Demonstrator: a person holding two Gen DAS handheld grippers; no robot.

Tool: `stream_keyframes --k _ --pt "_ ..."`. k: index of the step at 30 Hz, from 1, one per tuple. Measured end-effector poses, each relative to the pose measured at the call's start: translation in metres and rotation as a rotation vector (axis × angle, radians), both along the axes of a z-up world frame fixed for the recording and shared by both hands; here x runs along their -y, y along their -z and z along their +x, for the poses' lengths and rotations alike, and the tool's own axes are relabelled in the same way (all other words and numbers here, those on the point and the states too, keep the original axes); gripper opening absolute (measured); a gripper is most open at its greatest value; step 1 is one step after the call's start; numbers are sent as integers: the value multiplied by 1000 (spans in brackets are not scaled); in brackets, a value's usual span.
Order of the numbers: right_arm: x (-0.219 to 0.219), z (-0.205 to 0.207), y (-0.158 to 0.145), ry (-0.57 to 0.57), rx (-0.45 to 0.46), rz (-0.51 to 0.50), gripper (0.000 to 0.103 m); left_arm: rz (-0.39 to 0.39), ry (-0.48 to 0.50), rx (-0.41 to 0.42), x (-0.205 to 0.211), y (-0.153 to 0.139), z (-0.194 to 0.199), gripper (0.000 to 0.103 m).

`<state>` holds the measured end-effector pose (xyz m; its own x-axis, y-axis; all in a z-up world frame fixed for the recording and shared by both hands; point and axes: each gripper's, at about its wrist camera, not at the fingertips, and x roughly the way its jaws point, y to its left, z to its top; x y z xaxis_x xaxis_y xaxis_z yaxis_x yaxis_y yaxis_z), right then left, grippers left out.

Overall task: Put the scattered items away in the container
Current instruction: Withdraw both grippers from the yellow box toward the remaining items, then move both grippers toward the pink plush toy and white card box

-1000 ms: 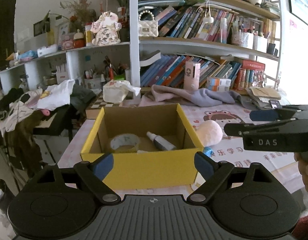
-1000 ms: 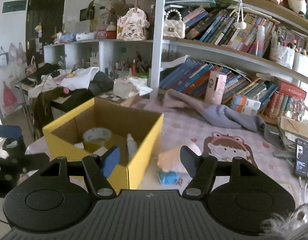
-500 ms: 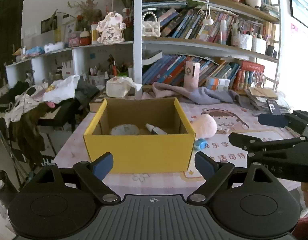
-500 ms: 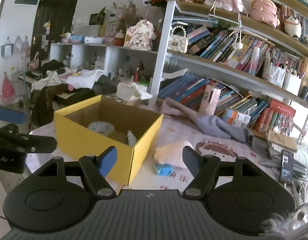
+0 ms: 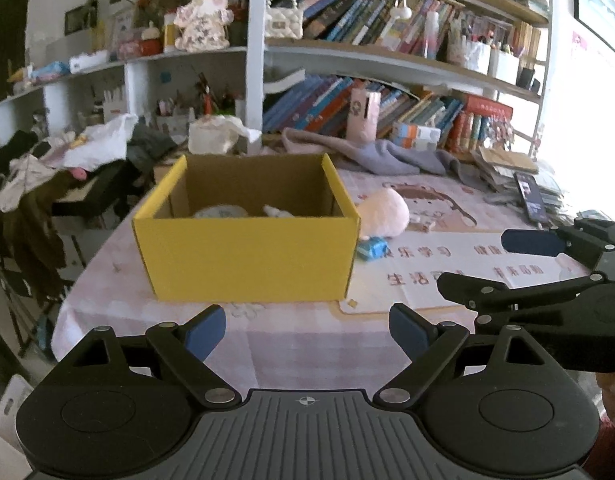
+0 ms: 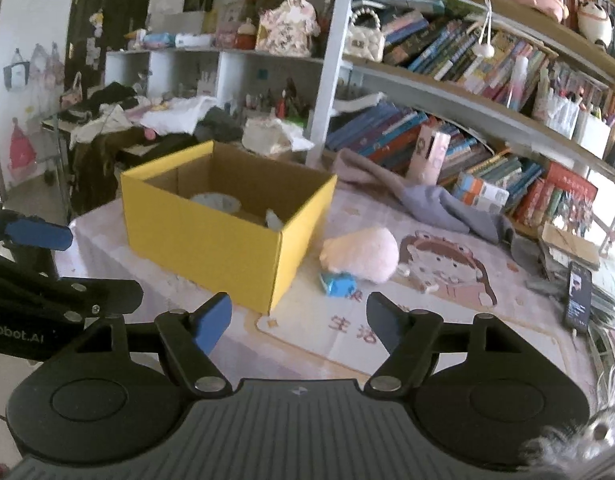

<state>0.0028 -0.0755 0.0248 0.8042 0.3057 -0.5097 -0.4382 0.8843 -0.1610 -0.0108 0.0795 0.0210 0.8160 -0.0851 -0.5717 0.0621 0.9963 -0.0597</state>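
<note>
Two grippers are mine, and both stand with jaws spread wide and nothing between them. My left gripper [image 5: 307, 330] hangs short of the table [image 5: 299, 344] edge, facing the front wall of the yellow box [image 5: 247, 258]. My right gripper [image 6: 299, 320] sits over the printed mat [image 6: 447, 320], to the right of the box's near corner; from the left wrist view it shows at the right edge [image 5: 495, 264], fingers pointing left.

Inside the box I see a roll of tape [image 6: 215, 202] lying flat and a small white bottle [image 6: 273, 219] beside it. Outside, just right of the box, a pink plush toy [image 6: 361, 254] rests on the mat, with a small blue packet [image 6: 338, 284] touching its near side. A grey cloth [image 6: 427, 200] lies further back, and a phone [image 6: 578, 296] well off to the right.
</note>
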Motion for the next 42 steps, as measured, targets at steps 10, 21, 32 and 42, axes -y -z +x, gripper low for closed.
stream_keyframes --k 10,21,32,42 --pt "23 5 13 73 -55 -16 74 -1 76 -44 21 12 13 91" --pt "60 23 24 189 -113 3 76 25 185 -88 60 20 40 91" --pt "100 58 30 238 -150 0 76 29 239 -118 99 28 78 91" --pt "137 103 33 240 -173 9 76 49 239 -141 138 32 119 91"
